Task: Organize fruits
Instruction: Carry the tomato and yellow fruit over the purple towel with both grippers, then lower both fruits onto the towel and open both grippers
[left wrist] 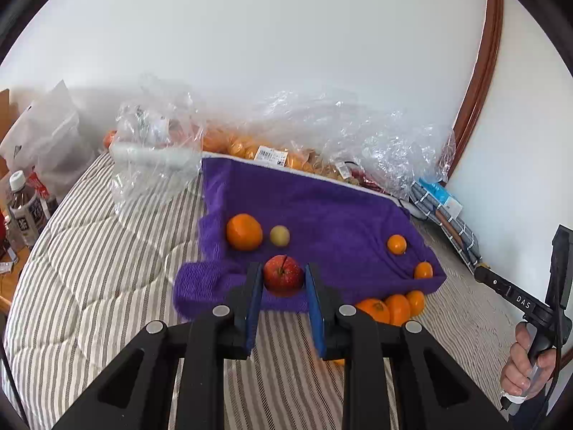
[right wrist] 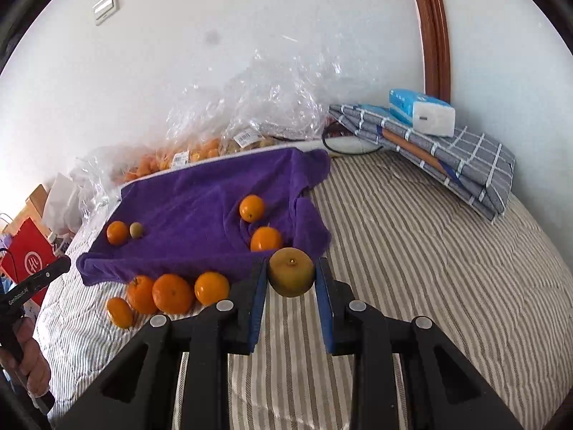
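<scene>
My left gripper [left wrist: 283, 277] is shut on a red apple [left wrist: 283, 275], held over the near edge of the purple towel [left wrist: 322, 211]. My right gripper [right wrist: 290, 276] is shut on a yellow-brown pear-like fruit [right wrist: 292, 271] above the striped bed near the towel's corner. On the towel lie a large orange [left wrist: 244, 232], a small yellow-green fruit [left wrist: 279, 235] and two small oranges [left wrist: 396, 244]. Several oranges [right wrist: 172, 294] lie grouped on the bedding in front of the towel.
Clear plastic bags [left wrist: 157, 143] with packed fruit [left wrist: 250, 148] lie behind the towel by the wall. A folded checked cloth [right wrist: 447, 157] with a tissue pack [right wrist: 419, 111] sits at the right. Bottles [left wrist: 25, 211] and a red bag [right wrist: 28, 261] stand off the bed's left.
</scene>
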`<move>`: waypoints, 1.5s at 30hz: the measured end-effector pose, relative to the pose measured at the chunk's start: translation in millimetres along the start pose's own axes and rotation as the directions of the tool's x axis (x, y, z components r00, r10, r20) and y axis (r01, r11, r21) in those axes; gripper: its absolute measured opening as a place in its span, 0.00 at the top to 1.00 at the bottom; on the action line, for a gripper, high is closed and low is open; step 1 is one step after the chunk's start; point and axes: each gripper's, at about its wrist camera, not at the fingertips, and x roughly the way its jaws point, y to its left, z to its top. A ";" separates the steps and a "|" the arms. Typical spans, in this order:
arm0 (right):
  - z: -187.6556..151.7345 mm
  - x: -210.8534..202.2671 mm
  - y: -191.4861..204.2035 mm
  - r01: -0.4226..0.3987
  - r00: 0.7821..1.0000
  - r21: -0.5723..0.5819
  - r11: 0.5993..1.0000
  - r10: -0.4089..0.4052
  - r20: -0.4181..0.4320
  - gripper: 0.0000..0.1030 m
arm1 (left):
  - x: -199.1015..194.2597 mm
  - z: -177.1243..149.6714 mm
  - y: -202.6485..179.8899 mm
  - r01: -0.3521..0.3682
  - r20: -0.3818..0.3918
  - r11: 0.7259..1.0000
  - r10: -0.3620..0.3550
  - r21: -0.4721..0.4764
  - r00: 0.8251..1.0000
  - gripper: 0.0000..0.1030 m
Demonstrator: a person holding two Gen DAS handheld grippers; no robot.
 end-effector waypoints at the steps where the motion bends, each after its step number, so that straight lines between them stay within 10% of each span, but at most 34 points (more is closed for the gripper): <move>1: 7.1 0.9 2.5 0.000 1.000 -0.005 1.000 0.000 0.013 0.74 | 2.3 5.7 -2.0 -0.005 0.006 1.000 0.005 0.007 1.000 0.78; 19: 35.3 100.2 17.2 -0.025 0.998 -0.024 0.999 0.023 -0.057 0.74 | 79.3 15.3 16.9 -0.092 -0.060 0.996 0.091 -0.014 0.994 0.78; 37: 22.7 111.6 12.8 -0.052 0.996 0.009 0.999 0.053 -0.078 0.73 | 86.3 5.4 11.2 -0.104 -0.077 0.994 0.102 -0.028 0.992 0.78; 45: 21.6 98.8 14.1 -0.031 0.999 -0.003 1.000 0.031 -0.030 0.56 | 86.5 5.4 10.4 -0.112 -0.075 0.994 0.110 -0.016 0.991 0.78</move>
